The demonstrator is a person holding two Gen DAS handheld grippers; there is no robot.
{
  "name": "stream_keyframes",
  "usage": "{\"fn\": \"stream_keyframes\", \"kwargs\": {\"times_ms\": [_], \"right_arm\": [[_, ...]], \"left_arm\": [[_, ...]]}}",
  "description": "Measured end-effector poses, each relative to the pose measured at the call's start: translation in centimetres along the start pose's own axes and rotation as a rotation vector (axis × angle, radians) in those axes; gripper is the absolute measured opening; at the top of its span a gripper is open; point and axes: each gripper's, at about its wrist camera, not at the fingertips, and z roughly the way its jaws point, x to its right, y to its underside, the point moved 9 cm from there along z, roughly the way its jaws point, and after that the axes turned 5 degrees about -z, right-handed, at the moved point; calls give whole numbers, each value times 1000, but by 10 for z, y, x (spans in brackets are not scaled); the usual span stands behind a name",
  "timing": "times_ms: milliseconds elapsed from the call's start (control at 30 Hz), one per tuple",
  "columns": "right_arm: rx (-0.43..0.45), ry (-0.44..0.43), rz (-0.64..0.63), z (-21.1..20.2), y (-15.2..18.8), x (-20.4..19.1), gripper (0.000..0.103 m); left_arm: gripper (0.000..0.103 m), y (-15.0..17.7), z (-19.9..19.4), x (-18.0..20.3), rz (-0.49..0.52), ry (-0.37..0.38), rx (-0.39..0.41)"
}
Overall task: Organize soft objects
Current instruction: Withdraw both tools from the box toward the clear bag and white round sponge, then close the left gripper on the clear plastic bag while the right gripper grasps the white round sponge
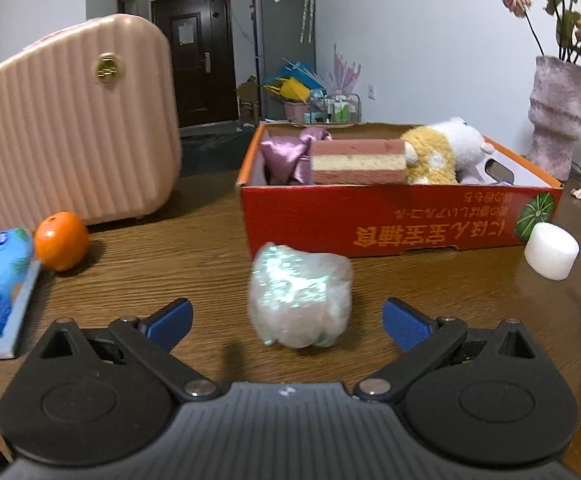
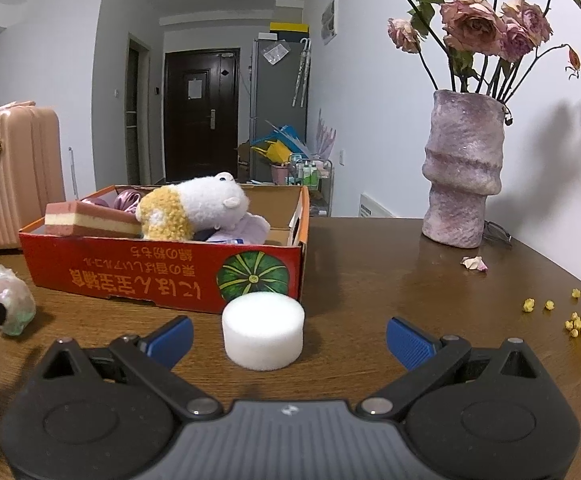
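Here the red box on the wooden table serves as the marker for everything else. Two soft things lie outside it, both just in front of its long printed wall. A shiny crinkled bundle sits before the middle of that wall, and a white foam cylinder stands upright on its flat end before the corner with the pumpkin picture.

The left gripper has its jaws spread wide and empty, with the bundle straight ahead between the blue pads, just beyond their tips. The right gripper is likewise wide open and empty, and the cylinder sits slightly left of centre between its fingers. So each hand is nearest its own piece, and each probably needs only a short push forward before closing. The bundle has no clear long axis; the cylinder is round, so approach angle should matter little.

Inside the box are a purple satin cloth, a pink-and-cream layered sponge and a yellow-and-white plush toy, with a pale lilac cloth under it. The end nearest the pumpkin corner looks to have room.
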Motion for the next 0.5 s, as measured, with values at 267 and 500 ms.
{"fn": "stream_keyframes", "kwargs": {"times_ms": [267, 500], "right_arm": [[-31, -1, 13, 4, 4, -5, 103], [-45, 5, 46, 10, 2, -14, 103]], "left_arm": [[72, -2, 31, 3, -39, -14, -86], [46, -3, 30, -3, -84, -3, -77]]}}
